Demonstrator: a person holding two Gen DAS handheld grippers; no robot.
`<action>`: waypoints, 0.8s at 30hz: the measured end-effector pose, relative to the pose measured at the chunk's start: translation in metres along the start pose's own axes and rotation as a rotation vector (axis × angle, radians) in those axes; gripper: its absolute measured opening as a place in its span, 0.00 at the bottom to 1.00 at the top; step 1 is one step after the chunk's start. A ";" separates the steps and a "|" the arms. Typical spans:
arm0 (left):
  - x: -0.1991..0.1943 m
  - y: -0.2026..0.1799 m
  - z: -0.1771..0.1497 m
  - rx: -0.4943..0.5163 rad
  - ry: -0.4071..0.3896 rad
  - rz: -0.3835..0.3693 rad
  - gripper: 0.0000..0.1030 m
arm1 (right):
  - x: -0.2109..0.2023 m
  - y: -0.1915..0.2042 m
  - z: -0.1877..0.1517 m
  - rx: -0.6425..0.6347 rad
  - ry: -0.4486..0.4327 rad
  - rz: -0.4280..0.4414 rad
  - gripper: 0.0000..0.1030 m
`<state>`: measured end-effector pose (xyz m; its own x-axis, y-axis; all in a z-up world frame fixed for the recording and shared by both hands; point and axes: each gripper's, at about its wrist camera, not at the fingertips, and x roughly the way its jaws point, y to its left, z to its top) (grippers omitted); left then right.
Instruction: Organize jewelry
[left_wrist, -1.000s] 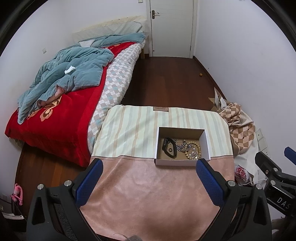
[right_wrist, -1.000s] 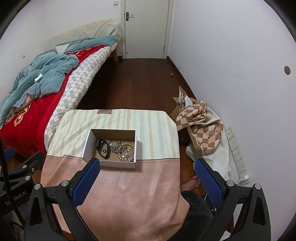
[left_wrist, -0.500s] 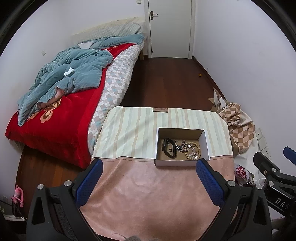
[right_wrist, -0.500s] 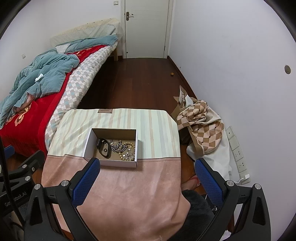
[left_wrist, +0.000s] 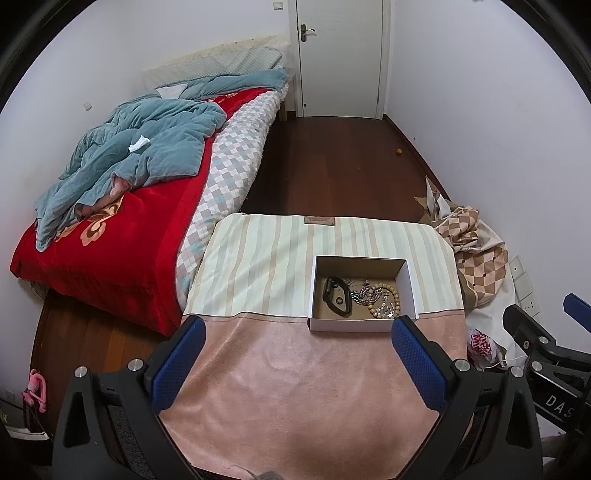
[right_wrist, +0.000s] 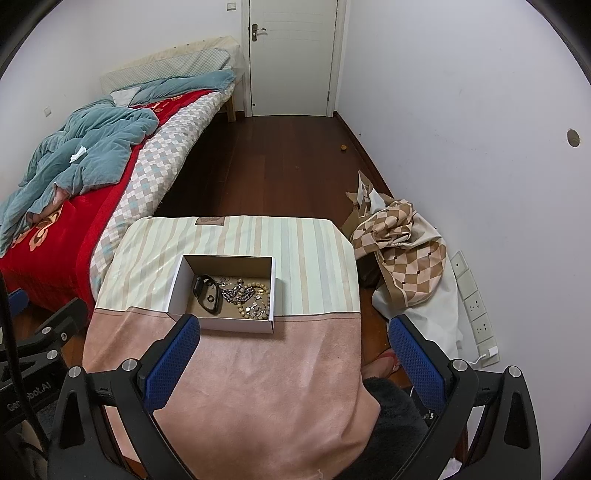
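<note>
A shallow white cardboard box (left_wrist: 360, 325) (right_wrist: 221, 323) sits on the cloth-covered table (left_wrist: 295, 387) (right_wrist: 277, 369). Inside lie a black watch (left_wrist: 335, 295) (right_wrist: 206, 293), a silver chain (left_wrist: 365, 295) (right_wrist: 236, 293) and a ring of tan wooden beads (left_wrist: 391, 295) (right_wrist: 260, 290). My left gripper (left_wrist: 297, 332) hangs open above the table's near half, short of the box. My right gripper (right_wrist: 293, 328) is open too, held to the right of the box, and its body (left_wrist: 546, 354) shows at the left wrist view's right edge. Neither holds anything.
A bed (left_wrist: 110, 221) with a red blanket and a teal quilt stands left of the table. A checkered cloth heap (right_wrist: 402, 243) lies on the floor by the right wall, near wall sockets (right_wrist: 476, 314). Dark wooden floor (right_wrist: 277, 162) runs to a white door (right_wrist: 291, 55).
Both views have shifted only slightly; the box sits a touch lower in the left wrist view. Both grippers stay open and nothing was picked up.
</note>
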<state>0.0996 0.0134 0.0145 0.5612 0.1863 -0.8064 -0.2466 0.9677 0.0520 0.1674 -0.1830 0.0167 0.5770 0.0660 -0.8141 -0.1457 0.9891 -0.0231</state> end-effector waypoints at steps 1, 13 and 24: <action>0.000 0.000 0.000 -0.002 0.000 -0.001 1.00 | 0.000 0.000 0.000 0.000 0.000 0.001 1.00; -0.002 -0.002 0.000 -0.004 0.001 -0.005 1.00 | 0.000 -0.001 -0.001 -0.001 -0.002 -0.001 1.00; -0.003 -0.002 0.002 -0.010 0.005 0.000 1.00 | -0.001 -0.002 -0.001 -0.002 -0.001 -0.001 1.00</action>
<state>0.0999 0.0109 0.0178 0.5573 0.1849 -0.8095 -0.2542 0.9661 0.0457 0.1668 -0.1848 0.0170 0.5776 0.0648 -0.8137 -0.1469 0.9888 -0.0255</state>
